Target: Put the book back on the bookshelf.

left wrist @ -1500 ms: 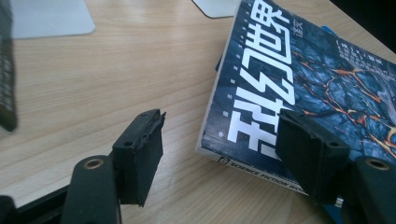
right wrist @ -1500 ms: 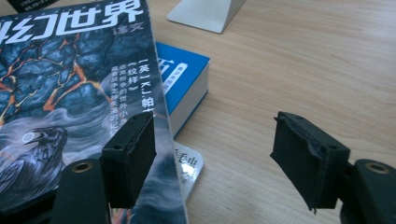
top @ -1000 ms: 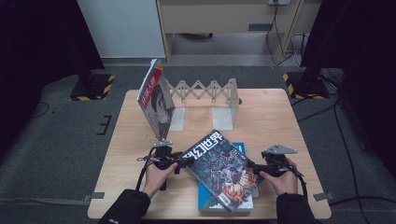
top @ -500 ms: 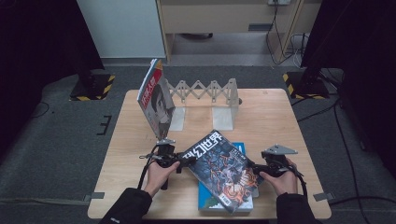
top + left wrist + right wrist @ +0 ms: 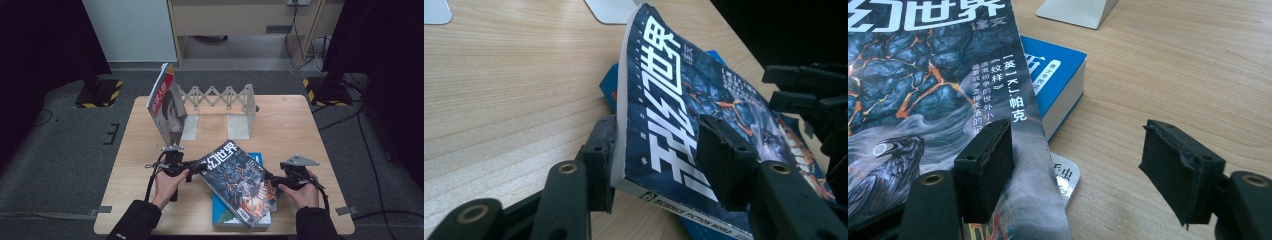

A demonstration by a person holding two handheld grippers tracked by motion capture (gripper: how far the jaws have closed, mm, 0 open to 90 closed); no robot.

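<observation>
The dark magazine (image 5: 240,182) lies tilted over a blue book (image 5: 239,212) near the bench's (image 5: 300,130) front edge, hiding most of that book. The left tool (image 5: 656,152) is clamped on the magazine's spine corner, one jaw under it, one on the cover. The right tool (image 5: 1083,167) stands wide open at the magazine's opposite edge: one jaw rests against the cover, the other hangs free over bare wood. Farther back stands one folding rack (image 5: 222,102) with a second magazine (image 5: 167,107) leaning upright at its left end; that cover is hard to make out. Two magazines, one book.

Wooden table (image 5: 300,130) under blue book (image 5: 260,162), metal rack (image 5: 220,97), upright magazine (image 5: 167,112).
</observation>
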